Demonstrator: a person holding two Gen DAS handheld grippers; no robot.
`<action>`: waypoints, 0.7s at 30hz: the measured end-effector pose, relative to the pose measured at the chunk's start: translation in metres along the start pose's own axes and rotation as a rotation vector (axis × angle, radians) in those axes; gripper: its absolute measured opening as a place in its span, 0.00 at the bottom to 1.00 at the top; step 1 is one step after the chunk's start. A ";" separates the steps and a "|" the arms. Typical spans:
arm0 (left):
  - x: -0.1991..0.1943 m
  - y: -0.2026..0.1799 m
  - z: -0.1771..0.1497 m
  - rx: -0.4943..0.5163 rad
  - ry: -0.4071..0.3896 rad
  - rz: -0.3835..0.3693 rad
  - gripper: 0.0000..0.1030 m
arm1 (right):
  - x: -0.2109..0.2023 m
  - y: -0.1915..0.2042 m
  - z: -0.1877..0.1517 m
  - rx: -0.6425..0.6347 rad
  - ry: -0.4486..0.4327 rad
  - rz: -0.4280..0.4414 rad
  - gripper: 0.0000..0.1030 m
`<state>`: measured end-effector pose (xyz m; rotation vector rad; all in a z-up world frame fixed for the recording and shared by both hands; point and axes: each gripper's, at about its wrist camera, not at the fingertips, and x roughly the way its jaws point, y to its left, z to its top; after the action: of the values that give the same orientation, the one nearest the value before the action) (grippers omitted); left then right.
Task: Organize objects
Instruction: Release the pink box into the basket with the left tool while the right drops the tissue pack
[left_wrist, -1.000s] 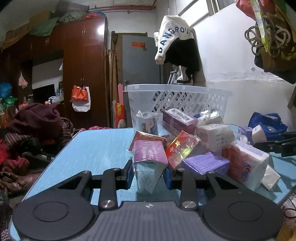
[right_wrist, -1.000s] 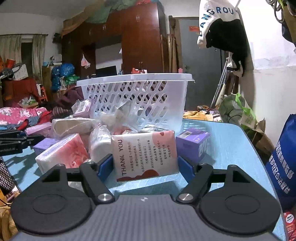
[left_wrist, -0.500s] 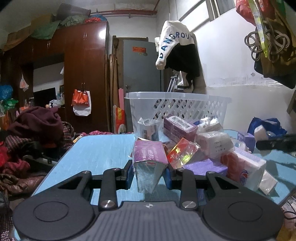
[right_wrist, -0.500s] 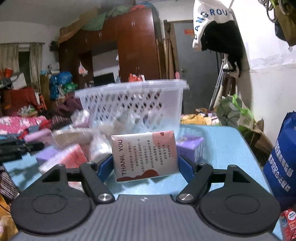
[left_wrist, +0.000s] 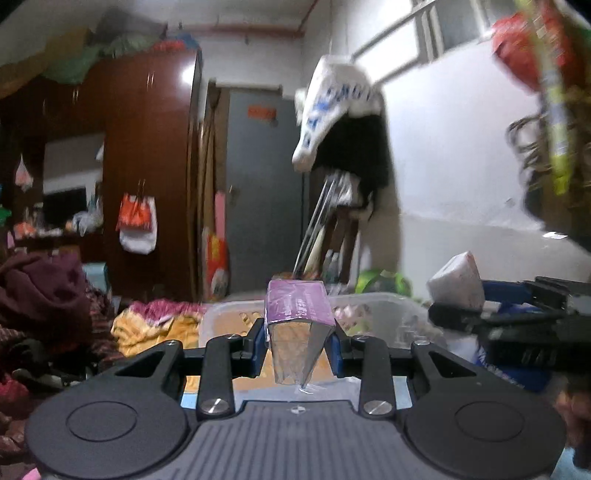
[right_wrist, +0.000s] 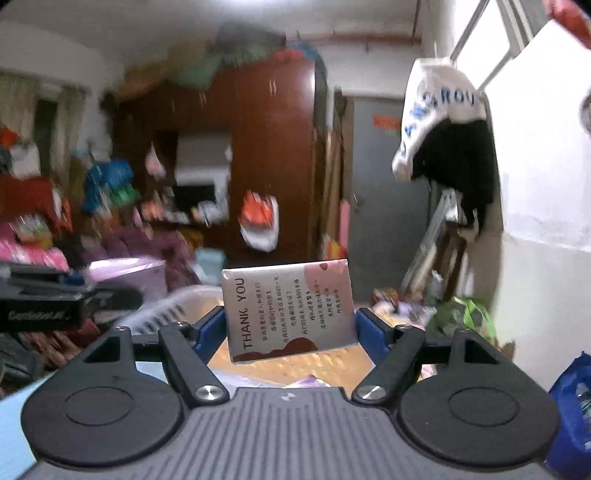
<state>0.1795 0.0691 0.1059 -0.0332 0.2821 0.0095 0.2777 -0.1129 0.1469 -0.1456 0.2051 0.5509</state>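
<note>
Purple pack (left_wrist: 298, 301): glossy clear film wrap. Thank-you pack (right_wrist: 288, 308): smooth, shiny plastic. Basket (left_wrist: 373, 301): translucent white plastic. Wardrobe (left_wrist: 147, 155): glossy dark wood. Gripper bodies matt black plastic, metal screws.

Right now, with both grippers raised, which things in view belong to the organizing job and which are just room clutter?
Part of the job:
- purple packet, clamped in the left gripper
- THANK YOU packet, clamped in the right gripper
- white plastic basket below them

Just lying about:
- wooden wardrobe
- grey door
- hanging white-and-black jacket
- heap of clothes
</note>
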 end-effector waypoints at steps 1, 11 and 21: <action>0.017 0.001 0.004 -0.004 0.027 0.012 0.36 | 0.013 0.001 0.002 -0.010 0.029 -0.019 0.75; 0.039 0.004 -0.017 0.011 0.021 0.085 0.82 | 0.013 -0.010 -0.017 0.060 0.050 -0.094 1.00; -0.080 -0.016 -0.107 0.052 -0.098 0.005 0.87 | -0.048 0.011 -0.042 0.005 -0.006 -0.068 1.00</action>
<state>0.0733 0.0489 0.0264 0.0200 0.1847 0.0082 0.2252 -0.1356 0.1167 -0.1452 0.1949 0.4826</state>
